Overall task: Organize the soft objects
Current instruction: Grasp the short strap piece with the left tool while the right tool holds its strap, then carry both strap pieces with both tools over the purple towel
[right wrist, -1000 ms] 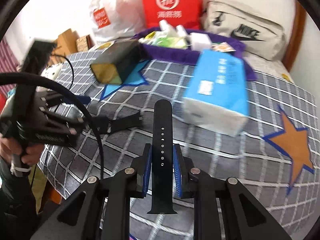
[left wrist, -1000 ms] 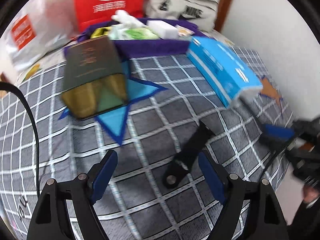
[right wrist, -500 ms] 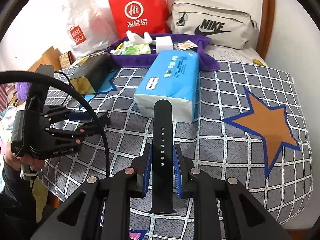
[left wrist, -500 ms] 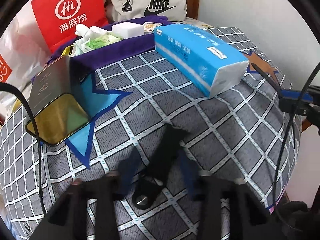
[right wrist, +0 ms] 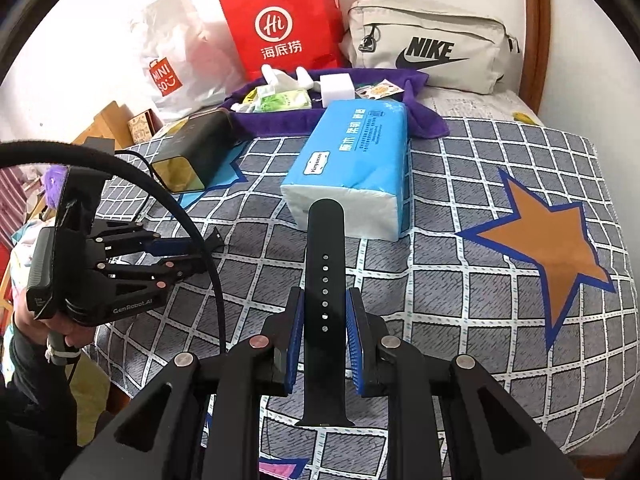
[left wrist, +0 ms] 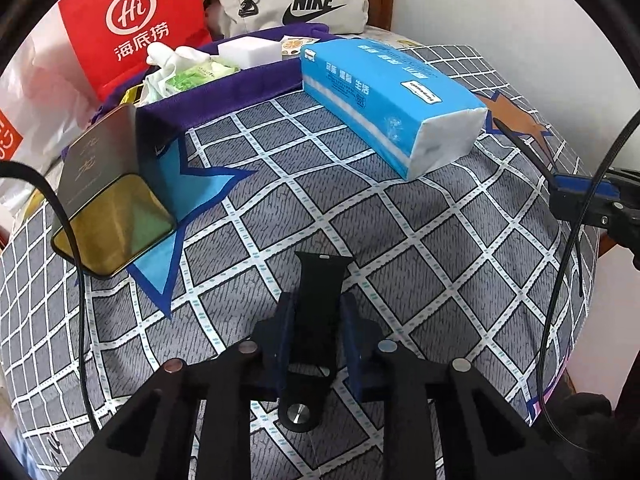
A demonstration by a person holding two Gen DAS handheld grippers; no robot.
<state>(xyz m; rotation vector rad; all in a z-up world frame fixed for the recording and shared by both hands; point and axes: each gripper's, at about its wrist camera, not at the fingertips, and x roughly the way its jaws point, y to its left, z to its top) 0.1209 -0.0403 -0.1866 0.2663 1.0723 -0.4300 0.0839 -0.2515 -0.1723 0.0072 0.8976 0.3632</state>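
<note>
Claw (right wrist: 323,334) — "NIKE" pouch (right wrist: 430,58) beyond

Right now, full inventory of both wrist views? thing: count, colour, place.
watch strap halves: 2, black; holed one in the right tongs, pin one in the left tongs
tissue pack: 1, blue and white, mid-bed
tin box: 1, dark with gold end, lying left of the tissue pack
purple cloth: 1, back of the bed, under small items
wipes pack: 1, green, on the cloth
white block: 1, on the cloth
red bag: 1, against the wall
Nike pouch: 1, beige, right of the red bag
Miniso bag: 1, white, left of the red bag
bedsheet: 1, grey checked with stars
left tongs: shut on the pin half
right tongs: shut on the holed half
hand: 1, grips the left tool's handle
</note>
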